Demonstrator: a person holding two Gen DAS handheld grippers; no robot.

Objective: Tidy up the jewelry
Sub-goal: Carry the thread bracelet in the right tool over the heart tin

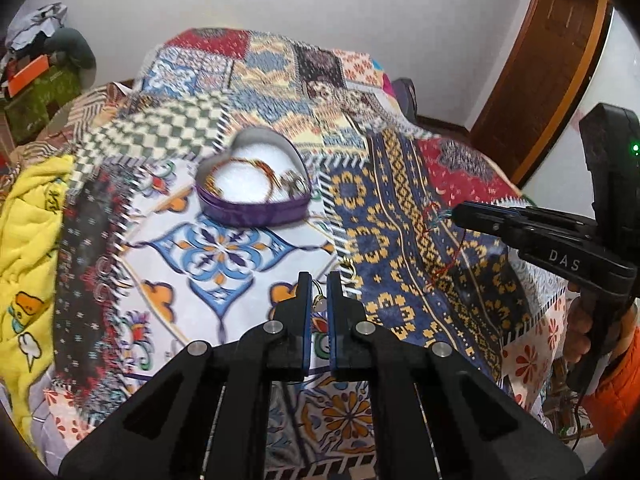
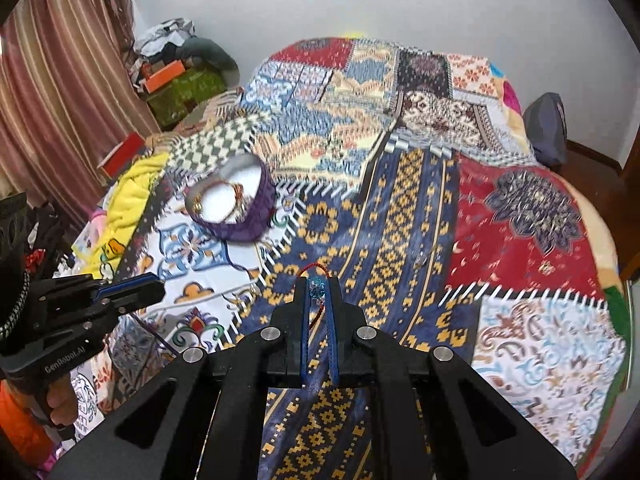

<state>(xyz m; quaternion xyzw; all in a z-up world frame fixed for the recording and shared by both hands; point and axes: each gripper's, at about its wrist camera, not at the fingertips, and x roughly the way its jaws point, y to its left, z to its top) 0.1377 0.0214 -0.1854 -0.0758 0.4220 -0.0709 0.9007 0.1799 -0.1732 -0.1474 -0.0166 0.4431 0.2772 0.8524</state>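
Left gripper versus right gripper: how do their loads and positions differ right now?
The left gripper pinches a small gold earring with a pale bead over the white floral patch; the right gripper pinches a red cord bracelet with a blue bead over the blue-and-gold patch. The left sits nearer the heart-shaped box. Both are nearly closed on jewelry and neither is over the box yet.

Purple heart tin (image 1: 256, 210), patchwork quilt (image 1: 400, 200)
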